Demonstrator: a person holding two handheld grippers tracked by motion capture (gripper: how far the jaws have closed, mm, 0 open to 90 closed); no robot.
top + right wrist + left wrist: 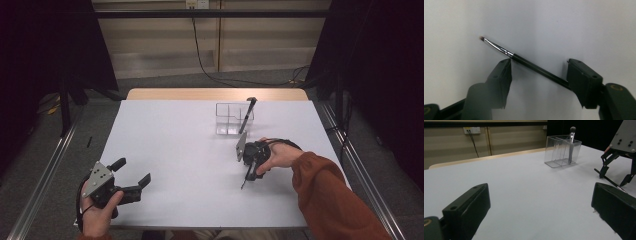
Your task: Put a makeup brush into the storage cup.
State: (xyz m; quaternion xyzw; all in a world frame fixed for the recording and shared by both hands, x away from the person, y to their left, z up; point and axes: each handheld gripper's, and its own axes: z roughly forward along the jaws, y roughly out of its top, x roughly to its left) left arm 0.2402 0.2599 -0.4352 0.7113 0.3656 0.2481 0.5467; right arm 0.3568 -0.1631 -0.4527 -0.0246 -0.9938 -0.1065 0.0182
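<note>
On the white table (170, 150), near its right edge, my right gripper (537, 72) straddles the thin brush (524, 61), jaws not yet clamped; one brush (247, 115) already stands in the clear holder (225, 120); my left gripper (134, 175) gapes empty.

The thin brush (524, 61) lying on the desk (175, 150) runs behind both jaws of the right gripper (539, 72), so its handle end is hidden and I cannot tell whether the pads touch it. From above, that gripper's jaws are covered by its own body and the hand (280, 155). In the clear organiser (562, 151) near the far edge, the tall brush's (571, 142) lower end blurs behind the walls. The left gripper's (539, 205) jaws are cut off by the picture's lower edge.
</note>
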